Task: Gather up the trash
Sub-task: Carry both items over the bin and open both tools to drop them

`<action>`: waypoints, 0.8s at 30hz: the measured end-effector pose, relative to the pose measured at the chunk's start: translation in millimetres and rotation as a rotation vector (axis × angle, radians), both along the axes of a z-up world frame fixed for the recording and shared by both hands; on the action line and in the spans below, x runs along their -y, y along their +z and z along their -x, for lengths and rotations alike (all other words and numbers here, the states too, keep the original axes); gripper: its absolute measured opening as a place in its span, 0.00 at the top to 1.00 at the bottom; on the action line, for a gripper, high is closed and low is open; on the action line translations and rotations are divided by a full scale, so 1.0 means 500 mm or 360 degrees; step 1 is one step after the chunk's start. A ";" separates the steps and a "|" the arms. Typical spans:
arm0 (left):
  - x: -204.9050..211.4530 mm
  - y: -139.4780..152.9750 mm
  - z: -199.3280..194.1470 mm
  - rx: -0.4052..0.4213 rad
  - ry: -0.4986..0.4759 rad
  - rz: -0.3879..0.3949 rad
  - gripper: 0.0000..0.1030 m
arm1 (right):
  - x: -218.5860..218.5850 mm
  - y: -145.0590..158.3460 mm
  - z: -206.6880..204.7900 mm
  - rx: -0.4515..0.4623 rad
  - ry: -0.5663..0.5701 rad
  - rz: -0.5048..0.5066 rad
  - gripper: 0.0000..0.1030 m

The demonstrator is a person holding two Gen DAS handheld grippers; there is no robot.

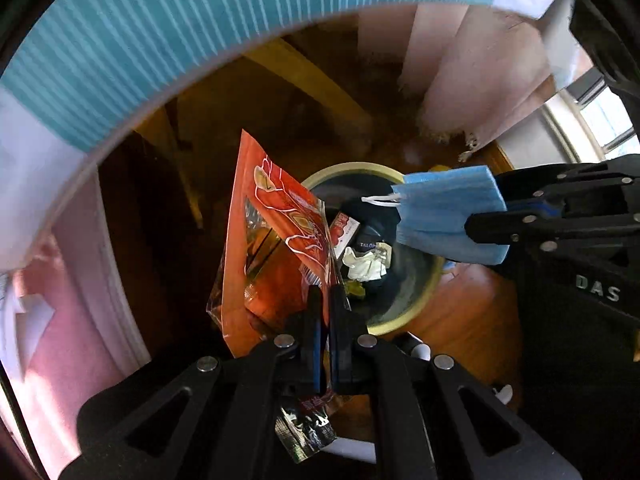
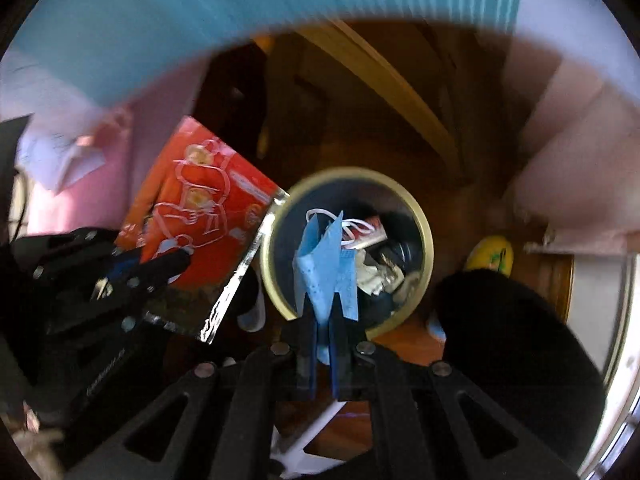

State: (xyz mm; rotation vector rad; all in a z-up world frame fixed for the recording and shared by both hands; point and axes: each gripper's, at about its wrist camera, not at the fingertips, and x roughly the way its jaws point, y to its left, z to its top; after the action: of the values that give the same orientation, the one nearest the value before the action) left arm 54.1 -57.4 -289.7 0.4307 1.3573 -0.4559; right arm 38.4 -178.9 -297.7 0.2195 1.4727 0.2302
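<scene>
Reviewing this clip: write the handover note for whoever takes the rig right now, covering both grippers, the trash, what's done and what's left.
Left gripper: shut on the red snack wrapper, held beside the bin's near rim.
Right gripper: shut on the blue face mask, held above the trash bin.
Done: the bin already holds crumpled paper and other scraps.
Left: release the mask into the bin, then bring the wrapper over the opening and drop it. A yellow item lies on the floor by the bin; possibly trash too.

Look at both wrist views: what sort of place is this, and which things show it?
Probably a home room, perhaps a bedroom: a wooden floor, pink bedding or fabric, and a small round trash bin already holding litter.
</scene>
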 end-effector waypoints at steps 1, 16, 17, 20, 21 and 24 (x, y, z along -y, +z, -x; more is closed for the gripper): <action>0.003 -0.011 -0.003 -0.0007 0.0008 0.0002 0.99 | 0.003 -0.017 -0.007 -0.0027 -0.0020 0.0001 0.95; 0.007 -0.079 -0.043 0.0006 0.0155 0.0057 0.40 | 0.022 -0.139 -0.022 -0.0107 -0.0266 -0.0095 0.41; 0.007 -0.076 -0.044 0.0021 0.0160 0.0050 0.33 | 0.024 -0.142 -0.023 -0.0103 -0.0276 -0.0074 0.41; 0.002 -0.073 -0.042 0.0046 0.0190 0.0052 0.29 | 0.030 -0.144 -0.024 -0.0105 -0.0305 -0.0109 0.41; 0.002 -0.073 -0.041 0.0056 0.0191 0.0047 0.29 | 0.031 -0.142 -0.024 -0.0097 -0.0307 -0.0117 0.41; 0.000 -0.069 -0.036 0.0087 0.0191 0.0031 0.29 | 0.031 -0.143 -0.026 -0.0084 -0.0291 -0.0102 0.41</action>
State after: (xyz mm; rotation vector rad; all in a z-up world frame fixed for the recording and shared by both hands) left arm 72.3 -57.2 -324.2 0.3414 1.3168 -0.3558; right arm 51.1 -194.3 -368.9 0.4128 1.4886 0.1244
